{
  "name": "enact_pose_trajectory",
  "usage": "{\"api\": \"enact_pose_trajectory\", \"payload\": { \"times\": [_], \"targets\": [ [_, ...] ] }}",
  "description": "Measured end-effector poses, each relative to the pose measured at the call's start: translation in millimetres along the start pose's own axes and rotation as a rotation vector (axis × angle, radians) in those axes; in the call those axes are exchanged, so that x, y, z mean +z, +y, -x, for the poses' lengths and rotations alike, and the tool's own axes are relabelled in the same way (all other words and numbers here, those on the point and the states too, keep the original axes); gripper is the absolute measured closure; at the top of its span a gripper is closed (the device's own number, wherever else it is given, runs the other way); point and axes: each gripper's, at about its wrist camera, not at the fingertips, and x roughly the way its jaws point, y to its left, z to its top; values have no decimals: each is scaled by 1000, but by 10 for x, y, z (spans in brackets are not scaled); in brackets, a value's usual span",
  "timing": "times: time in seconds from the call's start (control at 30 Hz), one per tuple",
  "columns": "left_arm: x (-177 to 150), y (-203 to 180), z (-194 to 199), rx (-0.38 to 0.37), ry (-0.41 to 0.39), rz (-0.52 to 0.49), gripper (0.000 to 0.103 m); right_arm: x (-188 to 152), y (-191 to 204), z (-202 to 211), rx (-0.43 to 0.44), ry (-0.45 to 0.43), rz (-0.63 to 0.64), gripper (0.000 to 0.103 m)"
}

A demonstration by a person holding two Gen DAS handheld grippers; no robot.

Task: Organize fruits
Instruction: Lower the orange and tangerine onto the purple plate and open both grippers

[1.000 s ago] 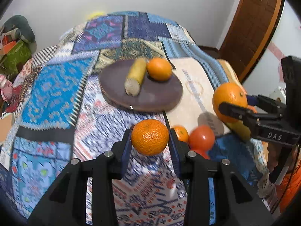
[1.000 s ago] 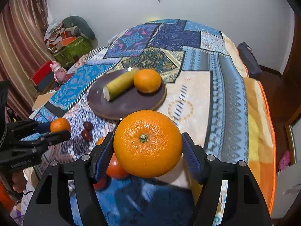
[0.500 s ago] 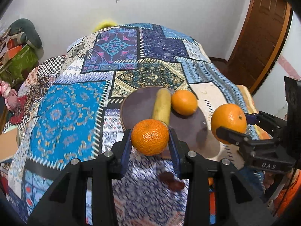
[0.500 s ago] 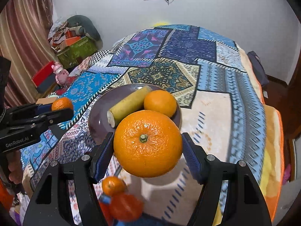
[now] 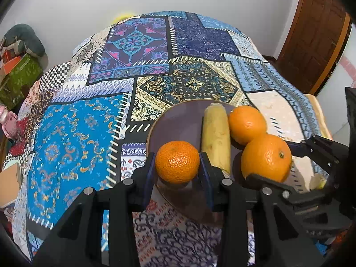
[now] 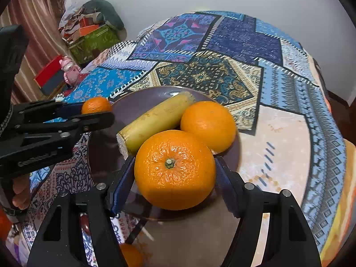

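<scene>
Patchwork bed carries the plate point(image 6: 231, 155) already holding a banana point(image 6: 155, 120) and orange point(image 6: 208, 125); my left fingers point(image 5: 176, 162) pinch a mandarin point(image 5: 177, 161), my right fingers point(image 6: 174, 170) a large orange point(image 6: 174, 170), both above it, unplaced.

Left tool point(image 5: 178, 162) clamps a mandarin point(image 5: 177, 161) over the brown plate point(image 5: 178, 120). Right tool point(image 5: 287, 166) grips a large orange point(image 5: 266, 157) beside the plated banana piece point(image 5: 216, 138) and orange point(image 5: 247, 124).

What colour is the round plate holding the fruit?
The round plate is dark purplish brown, seen best in the right wrist view.
</scene>
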Motion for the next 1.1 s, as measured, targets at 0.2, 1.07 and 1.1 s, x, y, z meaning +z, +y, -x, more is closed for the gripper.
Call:
{"api": "enact_pose_trajectory", "payload": {
  "times": [0.2, 1.07, 1.1],
  "targets": [
    [42, 9, -162, -2, 12, 2, 65, 4, 51, -60, 7, 13, 21, 36],
    [-100, -267, 712, 12, -111, -45, 50, -67, -15, 804, -63, -120, 0, 34],
    [-133, -296, 790, 11, -119, -50, 49, -87, -27, 865, -69, -127, -1, 34]
  ]
}}
